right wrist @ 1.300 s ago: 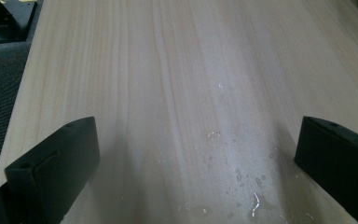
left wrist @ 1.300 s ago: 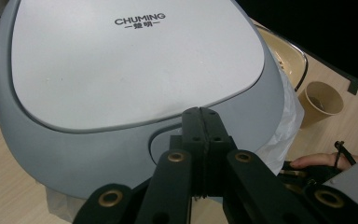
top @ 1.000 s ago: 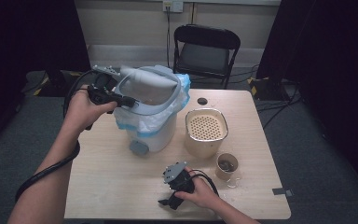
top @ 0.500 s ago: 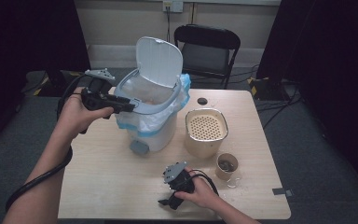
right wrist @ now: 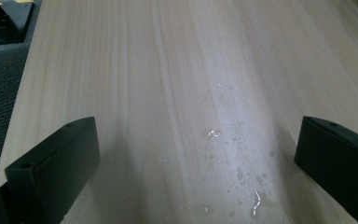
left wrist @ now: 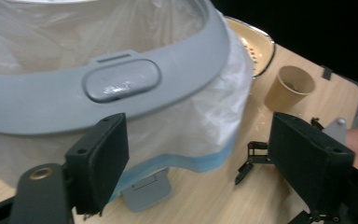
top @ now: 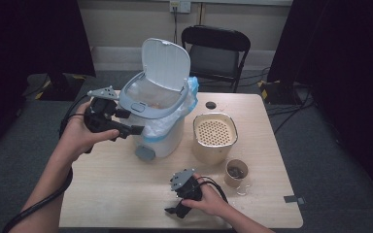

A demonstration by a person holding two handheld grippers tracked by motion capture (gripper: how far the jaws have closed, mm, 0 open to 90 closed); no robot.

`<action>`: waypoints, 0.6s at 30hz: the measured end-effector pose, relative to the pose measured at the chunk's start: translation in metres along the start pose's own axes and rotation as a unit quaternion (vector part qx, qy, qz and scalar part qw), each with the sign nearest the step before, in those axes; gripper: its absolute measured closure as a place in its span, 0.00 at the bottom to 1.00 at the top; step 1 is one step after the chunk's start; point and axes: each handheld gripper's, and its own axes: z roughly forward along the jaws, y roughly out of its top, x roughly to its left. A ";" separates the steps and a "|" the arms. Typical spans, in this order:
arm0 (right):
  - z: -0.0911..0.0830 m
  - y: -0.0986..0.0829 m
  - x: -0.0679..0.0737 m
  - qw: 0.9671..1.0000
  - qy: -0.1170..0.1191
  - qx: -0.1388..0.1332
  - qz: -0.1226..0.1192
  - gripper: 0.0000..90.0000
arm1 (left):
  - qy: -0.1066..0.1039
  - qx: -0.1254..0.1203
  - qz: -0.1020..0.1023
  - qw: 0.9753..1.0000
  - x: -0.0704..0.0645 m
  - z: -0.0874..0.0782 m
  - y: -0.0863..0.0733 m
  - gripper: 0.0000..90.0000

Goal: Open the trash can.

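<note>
Two grippers, both with fingers spread and empty: the left gripper [top: 128, 130] faces the open bin [top: 158, 116]; the right gripper [top: 176, 210] rests on the bench [top: 111, 189]

Both forearms are bare, no sleeves. The left gripper [top: 128, 130] and right gripper [top: 173, 212] are black, each topped with a grey three-cornered plate. Blocky black jaws bear small screw holes; a black cable trails from each.
</note>
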 end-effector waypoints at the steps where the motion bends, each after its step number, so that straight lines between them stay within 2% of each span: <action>1: 0.000 0.000 0.000 1.000 0.000 0.000 0.000 0.00 | 0.000 0.000 0.000 1.000 0.000 0.000 0.000 0.20; 2: -0.001 0.000 0.002 1.000 0.000 0.000 0.009 0.00 | -0.003 -0.003 0.002 1.000 -0.001 0.001 -0.004 0.18; 4: -0.001 -0.001 0.002 1.000 0.000 0.000 0.009 0.00 | -0.017 -0.006 0.003 1.000 -0.002 0.006 -0.014 0.18; 5: -0.001 -0.001 0.002 1.000 0.000 0.000 0.009 0.00 | -0.017 -0.006 0.003 1.000 -0.002 0.006 -0.014 0.18; 6: -0.001 -0.001 0.002 1.000 0.002 -0.001 0.008 0.00 | -0.022 -0.001 0.001 1.000 -0.002 0.011 -0.023 0.18; 9: -0.001 -0.001 0.002 1.000 0.002 -0.002 0.008 0.00 | -0.020 0.002 0.000 1.000 -0.001 0.018 -0.034 0.18; 10: -0.001 -0.001 0.002 1.000 0.002 -0.002 0.008 0.00 | -0.024 0.001 -0.009 1.000 -0.002 0.020 -0.038 0.18; 12: -0.001 -0.001 0.003 1.000 0.002 -0.003 0.005 0.00 | -0.019 0.008 0.000 1.000 -0.002 0.025 -0.045 0.18; 16: -0.003 -0.002 0.003 1.000 0.007 0.001 0.006 0.00 | -0.026 0.012 -0.003 1.000 -0.005 0.032 -0.057 0.18; 18: -0.005 -0.002 0.003 1.000 0.007 0.003 0.006 0.04 | -0.024 0.023 -0.006 0.999 -0.006 0.040 -0.068 0.18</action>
